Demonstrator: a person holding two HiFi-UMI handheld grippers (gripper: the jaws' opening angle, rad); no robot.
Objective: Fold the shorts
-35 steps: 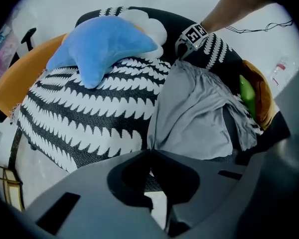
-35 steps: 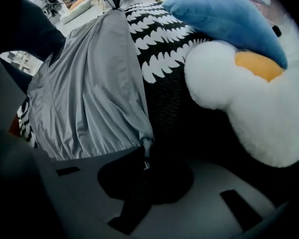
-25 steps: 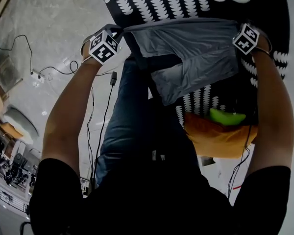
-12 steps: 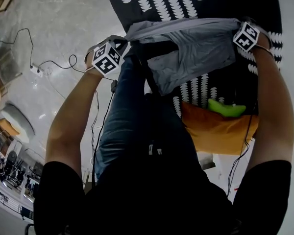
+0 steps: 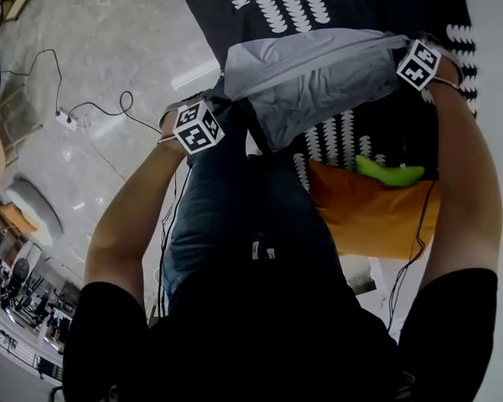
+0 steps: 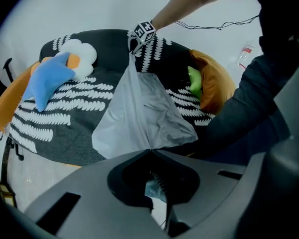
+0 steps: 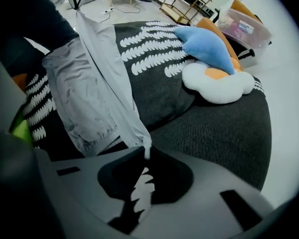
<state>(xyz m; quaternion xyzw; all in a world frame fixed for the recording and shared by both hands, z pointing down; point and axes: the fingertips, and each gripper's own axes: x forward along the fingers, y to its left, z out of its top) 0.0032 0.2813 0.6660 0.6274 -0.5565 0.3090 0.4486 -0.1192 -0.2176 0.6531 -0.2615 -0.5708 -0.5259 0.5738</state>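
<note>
No word, number or brand can be read anywhere. The left cube [image 5: 197, 126] on the left tool [image 6: 150, 152] and the right cube [image 5: 420, 64] on the right tool [image 7: 146, 152] carry only black-and-white square marker patterns, with no letters or digits. A clear storage box [image 7: 245, 24] bears a pale label strip, and a bottle [image 6: 245, 54] on the floor has a band. Both are too small and blurred to read.

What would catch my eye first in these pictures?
The grey shorts hang stretched in the air between the left claw and the right claw, each shut on an edge. Below lies a black rug with white marks. On it a blue star pillow leans against a white cloud pillow.
</note>
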